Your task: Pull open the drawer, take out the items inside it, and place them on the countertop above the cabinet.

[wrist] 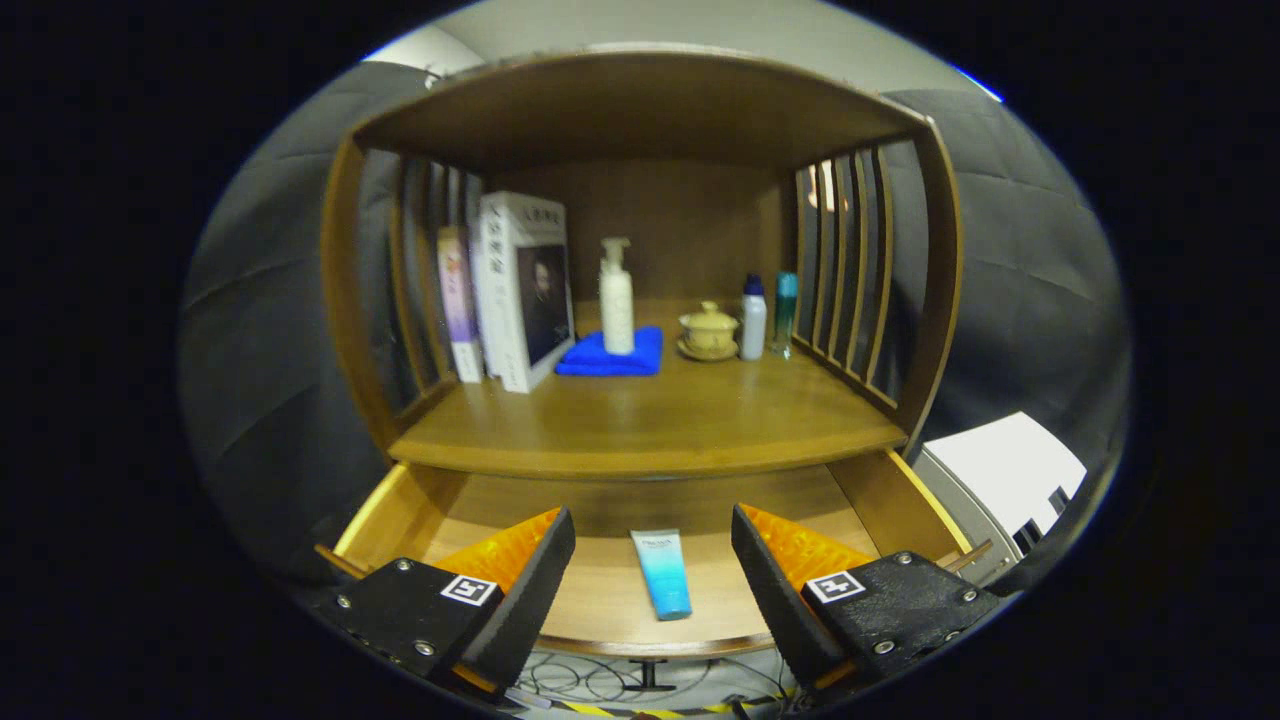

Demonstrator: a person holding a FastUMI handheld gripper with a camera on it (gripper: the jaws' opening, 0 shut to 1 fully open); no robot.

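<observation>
The pulled-out light wooden drawer (400, 505) stands open below the brown wooden desk (650, 420) of the cabinet. Inside it lies one item, a light-blue squeeze tube with a white cap end (662, 572), flat on the drawer floor with its length running front to back. The gripper (652, 560) hovers over the drawer with its fingers spread wide apart, touching nothing; the tube lies between them, closer to neither.

On the desk, under the cabinet's upper shelf, a few upright books (505, 290) lean at the left against the slatted side. A folded blue cloth (610, 355) lies beside them with a white pump bottle (616, 297) standing on it. To the right sit a small yellowish lidded cup on a saucer (708, 330), then a white bottle with a dark blue cap (753, 317) and a slim teal bottle (785, 312), close together near the right slats.

The drawer's rear part is hidden under the desk edge, and its front corners are covered by the gripper's fingers. Cables (600, 680) on the floor below the drawer front are partly cut off.
</observation>
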